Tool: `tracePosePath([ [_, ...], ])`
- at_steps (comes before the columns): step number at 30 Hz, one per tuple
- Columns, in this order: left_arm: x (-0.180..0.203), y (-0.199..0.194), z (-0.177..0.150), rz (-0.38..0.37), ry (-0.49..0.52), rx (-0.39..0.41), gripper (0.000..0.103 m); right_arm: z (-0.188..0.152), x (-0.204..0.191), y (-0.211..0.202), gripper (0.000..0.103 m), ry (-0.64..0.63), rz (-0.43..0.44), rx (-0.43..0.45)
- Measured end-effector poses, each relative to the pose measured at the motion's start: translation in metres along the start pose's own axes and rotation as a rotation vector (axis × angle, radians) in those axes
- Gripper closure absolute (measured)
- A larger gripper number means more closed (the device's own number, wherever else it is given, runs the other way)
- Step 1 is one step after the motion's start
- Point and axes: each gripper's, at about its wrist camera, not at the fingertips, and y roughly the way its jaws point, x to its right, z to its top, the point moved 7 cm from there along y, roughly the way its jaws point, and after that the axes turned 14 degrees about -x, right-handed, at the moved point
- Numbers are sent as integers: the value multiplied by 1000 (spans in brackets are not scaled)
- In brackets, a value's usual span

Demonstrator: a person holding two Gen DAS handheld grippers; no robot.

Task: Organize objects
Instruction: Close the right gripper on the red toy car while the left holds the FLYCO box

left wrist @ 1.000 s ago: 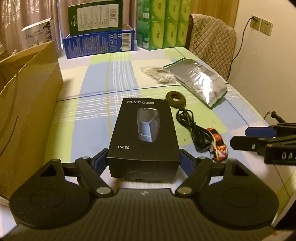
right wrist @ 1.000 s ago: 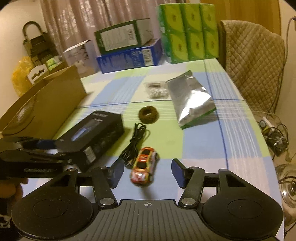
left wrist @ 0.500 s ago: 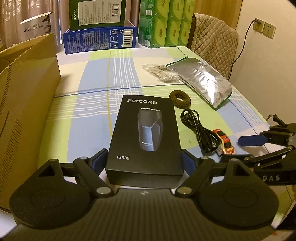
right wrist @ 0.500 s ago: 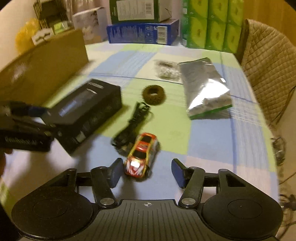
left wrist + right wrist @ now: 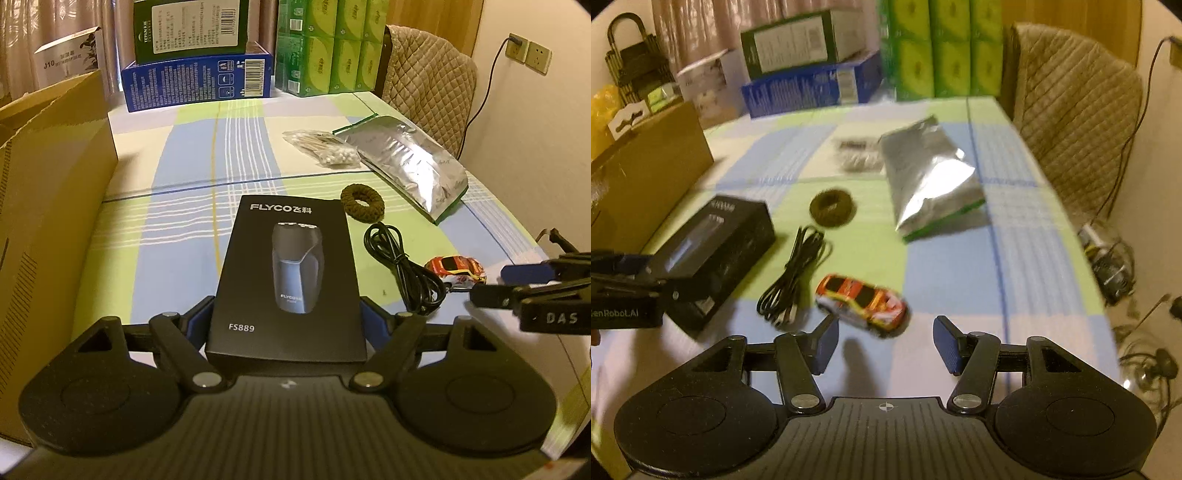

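1. Shaver box (image 5: 288,277), black with FLYCO and FS889 printed on top, fills the middle of my left wrist view. It lies flat on the checked tablecloth (image 5: 184,177) near the front edge of the table. My left gripper (image 5: 287,320) is clamped on its near end, one blue pad (image 5: 197,320) against each long side.
2. In the same view, a coiled black cable (image 5: 399,266) lies just right of the box. A brown hair tie (image 5: 362,199) sits beyond the cable, and a toy car (image 5: 455,269) lies right of the cable. Toward the right edge lie a silver foil bag (image 5: 413,166) and a clear packet of cotton swabs (image 5: 325,147). A cardboard box (image 5: 48,206) stands along the left edge.
3. From the right wrist view, blurred by motion, my right gripper (image 5: 885,344) is spread wide and holds nothing. The toy car (image 5: 862,301) lies crosswise just ahead of the fingertips, near the left finger (image 5: 823,341); I cannot tell if they touch.
4. Also here, the shaver box (image 5: 716,251) is at the left with the left gripper (image 5: 646,273) on it, and the cable (image 5: 794,273) lies between box and car.
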Motion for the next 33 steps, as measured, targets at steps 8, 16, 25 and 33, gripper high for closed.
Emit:
tracePosePath([
  [8,1,3,7,35,-10,9,27,7,5,8,57,1,-34,-8],
  [16,0,3,6,18,-32,20,27,15,5,0,55,55,2,62],
  [25,-1,4,6,4,-26,26,26,26,-12,18,39,-94,-39,39],
  [33,0,5,10,0,-20,36,23,30,-7,30,37,-81,-14,24],
])
